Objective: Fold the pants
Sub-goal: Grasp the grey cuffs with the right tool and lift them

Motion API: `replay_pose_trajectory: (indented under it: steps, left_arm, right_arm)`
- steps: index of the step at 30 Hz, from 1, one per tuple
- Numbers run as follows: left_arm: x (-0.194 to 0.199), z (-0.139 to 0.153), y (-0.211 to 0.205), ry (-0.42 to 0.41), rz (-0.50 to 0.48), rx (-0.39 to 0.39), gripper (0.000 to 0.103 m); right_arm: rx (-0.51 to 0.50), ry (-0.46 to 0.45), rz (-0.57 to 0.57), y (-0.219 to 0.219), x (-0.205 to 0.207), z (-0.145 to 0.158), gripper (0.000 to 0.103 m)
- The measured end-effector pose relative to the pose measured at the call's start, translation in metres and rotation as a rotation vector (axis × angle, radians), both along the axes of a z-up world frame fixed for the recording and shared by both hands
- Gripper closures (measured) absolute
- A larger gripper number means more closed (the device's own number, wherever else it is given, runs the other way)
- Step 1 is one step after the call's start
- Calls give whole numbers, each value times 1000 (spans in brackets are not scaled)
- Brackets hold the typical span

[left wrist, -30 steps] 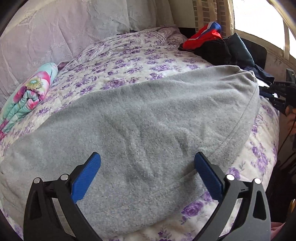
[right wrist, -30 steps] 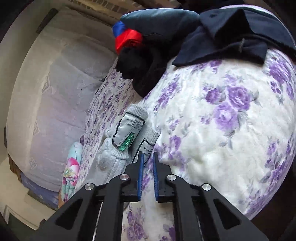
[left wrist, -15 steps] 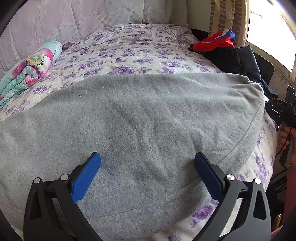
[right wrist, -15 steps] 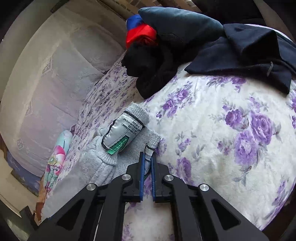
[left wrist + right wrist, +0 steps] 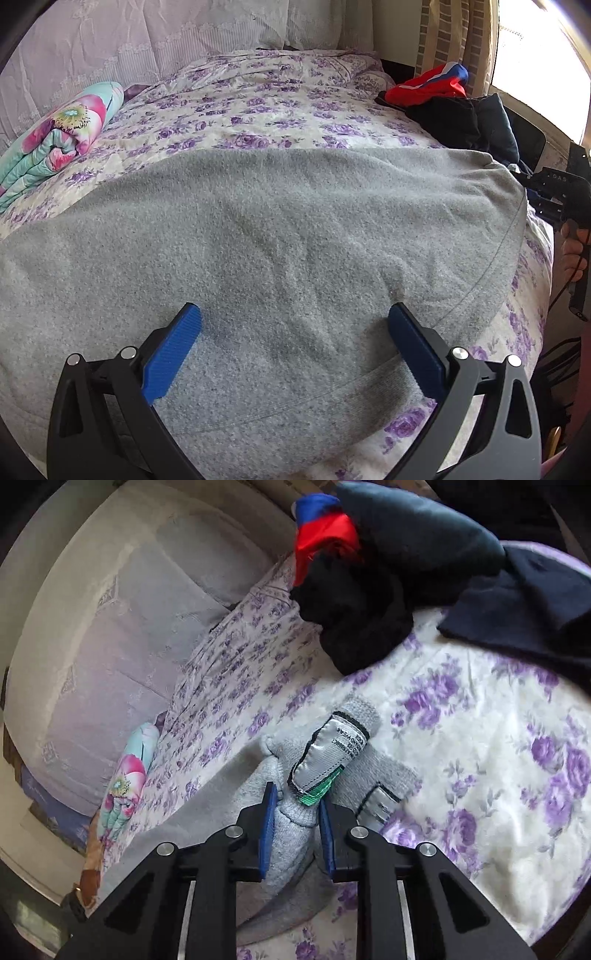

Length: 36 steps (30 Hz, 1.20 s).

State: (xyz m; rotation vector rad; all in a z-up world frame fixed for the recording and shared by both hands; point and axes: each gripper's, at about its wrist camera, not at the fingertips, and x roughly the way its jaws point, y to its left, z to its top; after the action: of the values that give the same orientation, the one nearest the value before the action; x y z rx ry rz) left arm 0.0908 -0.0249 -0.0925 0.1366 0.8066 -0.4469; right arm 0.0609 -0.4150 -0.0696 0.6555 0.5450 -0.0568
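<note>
Grey fleece pants lie spread flat across the flowered bed. My left gripper is open, its blue pads just above the cloth near the front hem. In the right wrist view the bunched waistband end of the pants, with a silver label, lies between the blue pads of my right gripper. The pads stand partly apart on either side of the bunched cloth, not pressed shut. The right gripper body shows in the left wrist view at the pants' far right corner.
A pile of dark clothes with a red and blue garment lies at the bed's far right; it also shows in the right wrist view. A rolled flowered blanket lies at the left. The bed's edge drops off on the right.
My right gripper, nearly shut before, has opened and moved onto the bunched waistband end. My left gripper has come lower and closer to the pants, still open.
</note>
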Motion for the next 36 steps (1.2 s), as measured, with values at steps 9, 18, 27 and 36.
replay_pose_trajectory:
  steps: [9,18,27,36]
  left_arm:
    - [0,0,-2,3,-1,-1,4]
    - [-4,5,-4,-17,7,9,5]
    - [-7,30,-87,15,-102,-159,5]
    - [-10,-1,-125,52,-85,-56,4]
  right_arm:
    - [106,22,-70,-15,-19,-40,77]
    - [220,19,-109,-21,-46,-38,43]
    - [231,41,-100,-15,-10,-46,39]
    - [254,53,-64,-22,3,-55,70]
